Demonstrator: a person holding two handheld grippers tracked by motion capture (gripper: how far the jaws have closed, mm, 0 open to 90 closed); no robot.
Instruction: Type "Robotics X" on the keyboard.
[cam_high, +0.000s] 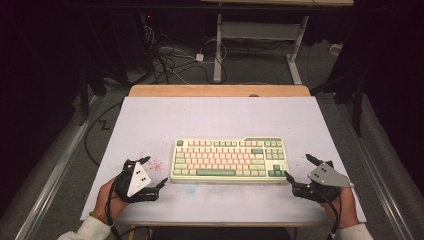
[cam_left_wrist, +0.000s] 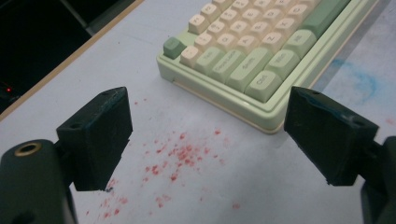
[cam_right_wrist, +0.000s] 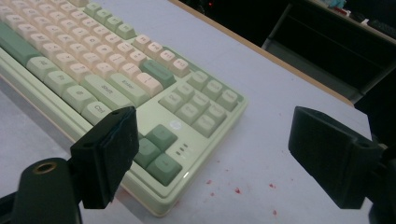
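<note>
The keyboard (cam_high: 229, 160) lies flat near the middle of the counter (cam_high: 150, 120), with the left tool (cam_high: 155, 172) and right tool (cam_high: 299, 169) just beside its two ends, both spread wide and empty, apparently poised to grip it together.

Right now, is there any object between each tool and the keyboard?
Nothing visible. The left tool and right tool both sit open beside the keyboard, one at each end, with only bare table mat and some red specks in between.
</note>
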